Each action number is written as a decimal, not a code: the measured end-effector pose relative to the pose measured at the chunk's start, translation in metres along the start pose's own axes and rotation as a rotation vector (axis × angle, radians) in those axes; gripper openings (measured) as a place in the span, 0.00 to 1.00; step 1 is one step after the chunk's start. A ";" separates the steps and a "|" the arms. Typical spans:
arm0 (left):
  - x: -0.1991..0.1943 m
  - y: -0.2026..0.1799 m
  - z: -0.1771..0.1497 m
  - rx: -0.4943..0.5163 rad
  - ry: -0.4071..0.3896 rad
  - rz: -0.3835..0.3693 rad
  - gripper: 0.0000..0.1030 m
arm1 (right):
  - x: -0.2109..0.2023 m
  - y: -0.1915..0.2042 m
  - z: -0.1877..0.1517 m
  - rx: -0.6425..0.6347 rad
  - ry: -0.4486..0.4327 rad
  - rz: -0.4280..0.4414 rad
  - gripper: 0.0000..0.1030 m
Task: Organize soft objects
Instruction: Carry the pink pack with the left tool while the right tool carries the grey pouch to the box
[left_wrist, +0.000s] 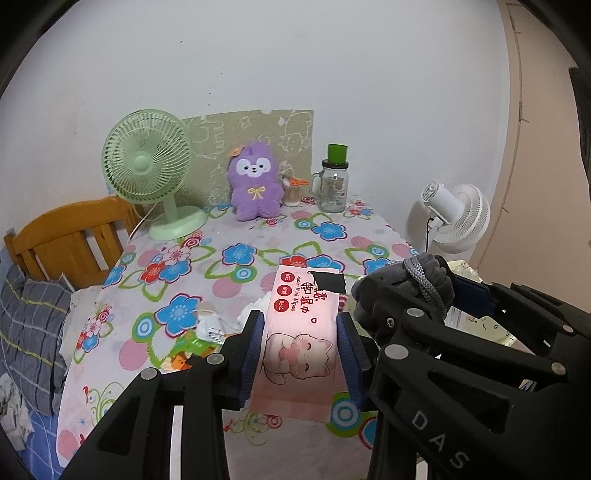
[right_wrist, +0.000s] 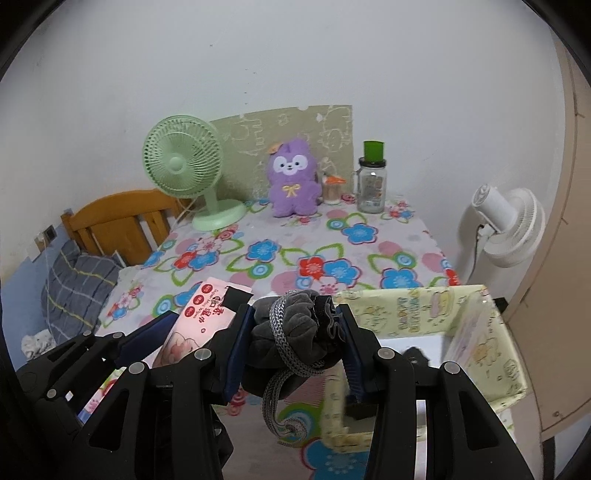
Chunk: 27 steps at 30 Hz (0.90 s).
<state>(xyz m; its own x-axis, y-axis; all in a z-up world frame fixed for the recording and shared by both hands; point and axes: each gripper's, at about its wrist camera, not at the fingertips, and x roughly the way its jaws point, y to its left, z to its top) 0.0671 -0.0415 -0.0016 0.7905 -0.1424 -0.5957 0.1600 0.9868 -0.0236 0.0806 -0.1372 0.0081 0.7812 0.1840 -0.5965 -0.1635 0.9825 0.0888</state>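
Observation:
My left gripper (left_wrist: 301, 343) is shut on a pink pack of wet wipes (left_wrist: 303, 332) with a cat picture, held above the flowered table (left_wrist: 229, 258). My right gripper (right_wrist: 293, 343) is shut on a grey velvet drawstring pouch (right_wrist: 291, 339) with a braided grey cord hanging down; the pouch also shows in the left wrist view (left_wrist: 406, 284). The wipes pack shows at the left in the right wrist view (right_wrist: 199, 314). A pale yellow fabric storage box (right_wrist: 424, 317) stands open at the right, just beside the pouch. A purple plush toy (left_wrist: 255, 181) sits upright at the table's back.
A green desk fan (left_wrist: 151, 166) stands back left, a glass jar with green lid (left_wrist: 334, 184) and a small cotton-swab holder (left_wrist: 293, 190) back right. Crumpled wrappers (left_wrist: 210, 328) lie left of the wipes. A white fan (left_wrist: 458, 218) stands off the table's right; a wooden headboard (left_wrist: 70, 236) and pillow at left.

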 end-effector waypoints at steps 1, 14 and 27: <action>0.001 -0.002 0.001 0.002 -0.001 -0.003 0.39 | 0.000 -0.002 0.000 0.003 -0.001 -0.003 0.47; 0.014 -0.050 0.009 0.051 -0.014 -0.055 0.39 | -0.012 -0.051 0.001 0.017 -0.039 -0.075 0.47; 0.040 -0.088 0.011 0.078 0.015 -0.108 0.39 | -0.008 -0.094 -0.005 0.040 -0.038 -0.108 0.47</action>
<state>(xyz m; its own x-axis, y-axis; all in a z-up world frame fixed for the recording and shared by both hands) 0.0908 -0.1350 -0.0147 0.7572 -0.2461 -0.6050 0.2902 0.9566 -0.0260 0.0874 -0.2312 0.0006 0.8152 0.0775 -0.5740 -0.0537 0.9969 0.0583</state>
